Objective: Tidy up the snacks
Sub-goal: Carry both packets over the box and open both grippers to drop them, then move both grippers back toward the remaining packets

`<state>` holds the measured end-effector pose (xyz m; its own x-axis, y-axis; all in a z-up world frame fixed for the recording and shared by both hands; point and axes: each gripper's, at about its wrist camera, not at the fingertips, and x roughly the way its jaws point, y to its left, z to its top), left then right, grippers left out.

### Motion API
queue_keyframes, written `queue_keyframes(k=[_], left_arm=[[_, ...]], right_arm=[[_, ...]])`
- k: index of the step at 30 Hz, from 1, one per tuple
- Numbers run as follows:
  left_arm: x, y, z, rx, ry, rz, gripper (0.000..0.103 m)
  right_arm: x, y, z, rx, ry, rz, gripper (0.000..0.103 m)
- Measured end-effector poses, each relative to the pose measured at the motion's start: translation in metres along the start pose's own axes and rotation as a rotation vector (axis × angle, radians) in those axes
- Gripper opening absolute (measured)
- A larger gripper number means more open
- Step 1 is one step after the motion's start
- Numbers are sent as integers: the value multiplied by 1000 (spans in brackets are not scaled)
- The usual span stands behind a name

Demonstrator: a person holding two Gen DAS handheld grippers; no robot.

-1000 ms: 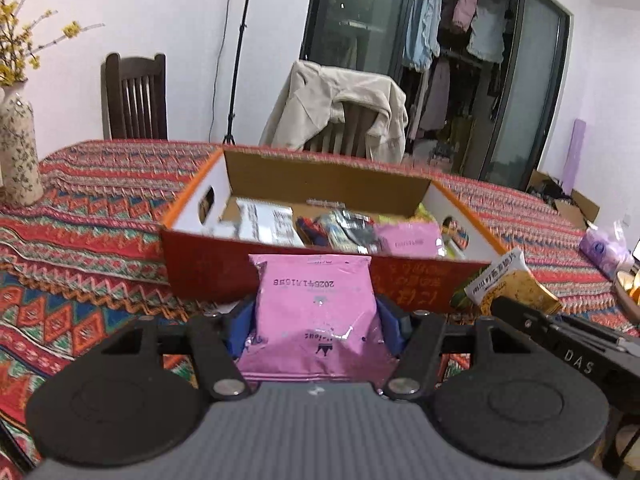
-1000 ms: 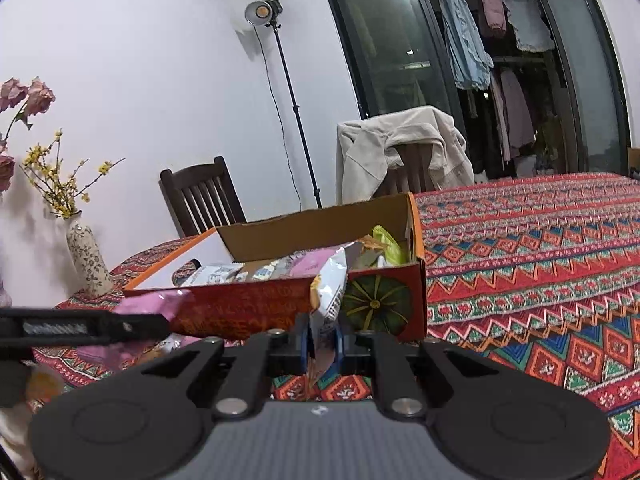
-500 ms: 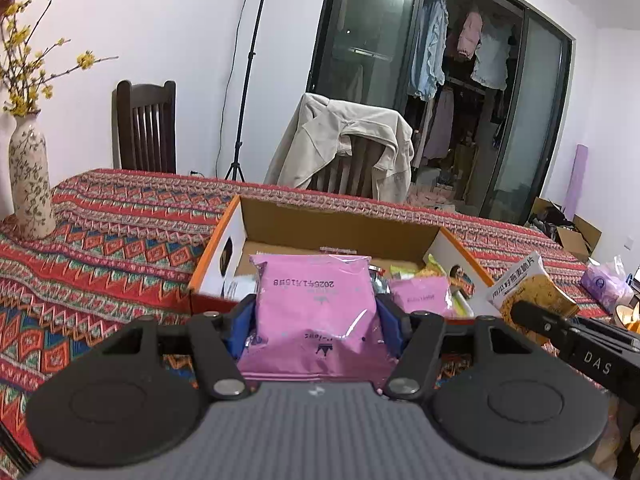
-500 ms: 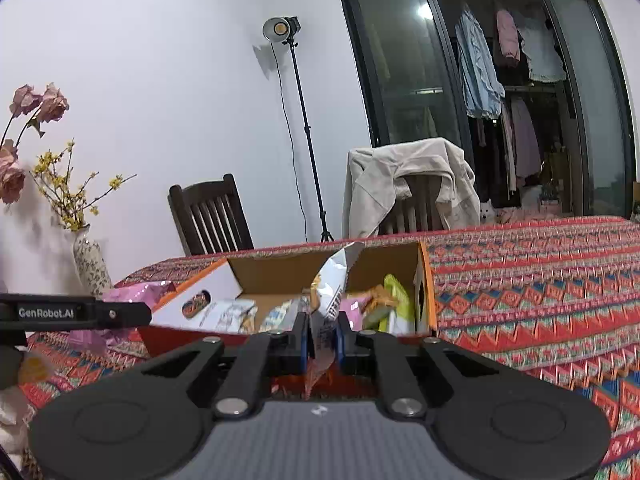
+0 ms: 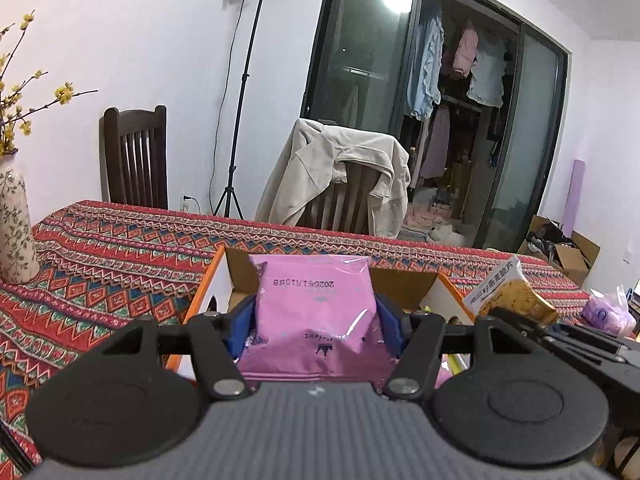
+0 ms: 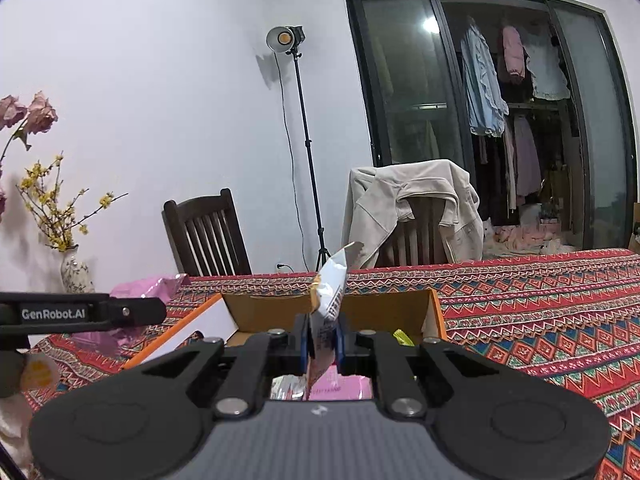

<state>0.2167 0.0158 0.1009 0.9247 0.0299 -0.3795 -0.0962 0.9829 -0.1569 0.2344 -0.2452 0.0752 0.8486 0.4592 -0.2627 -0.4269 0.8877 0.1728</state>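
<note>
Over the patterned tablecloth (image 5: 120,264) we carry two last snacks above the part-filled cardboard box (image 6: 434,312): left gripper (image 5: 316,320) clamping the pink packet (image 5: 316,300), right gripper (image 6: 322,344) pinched tight on the white-and-yellow packet (image 6: 330,292), neither yet dropped in.

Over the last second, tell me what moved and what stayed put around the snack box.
Both grippers rose and closed in over the cardboard box: it sank in both views, from ahead of the fingers to under them. Nothing was grabbed or released. The left gripper stays clamped on the pink snack packet, and the right gripper on the white and yellow snack bag. Box, vase and chairs stayed put.
</note>
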Motion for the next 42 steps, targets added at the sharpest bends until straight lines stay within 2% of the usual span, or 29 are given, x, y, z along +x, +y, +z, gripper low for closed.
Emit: queue_keyframes(k=[13,19,23,32,33,35,36,37,38,40,42], left_arm=[[55,2,23,-29,-23,46,63],[80,7,10,-29,-23,52,63],[95,13,1,-15,19,69,63],[95,17,-5,-14,25,71,64],[93,18,-5,-16,22,69,65],[90,21,-3,-29,12,57,79],[87,23,-3,-41,1,52,94],[83,24,-2,-50,-18,57,103],[79,25,-2,-50,-36,64,103],[74,25,-1,-42,-45,62,103],[70,25,0,-48,-42,60,103]], right_arm=[[56,-6,4,36,23,-26,12],[75,-15,-7,61,40,-21,12],[84,-21,-12,69,64,-15,12],[87,-22,-18,64,76,-16,12],[87,-22,-18,65,74,-15,13],[86,-22,-19,65,76,-11,16],[86,-22,-19,66,77,-11,16],[86,-22,-19,65,78,-13,23],[86,-23,-19,68,80,-14,30],[84,-25,-20,79,81,-14,71],[81,-26,-21,86,74,-12,83]])
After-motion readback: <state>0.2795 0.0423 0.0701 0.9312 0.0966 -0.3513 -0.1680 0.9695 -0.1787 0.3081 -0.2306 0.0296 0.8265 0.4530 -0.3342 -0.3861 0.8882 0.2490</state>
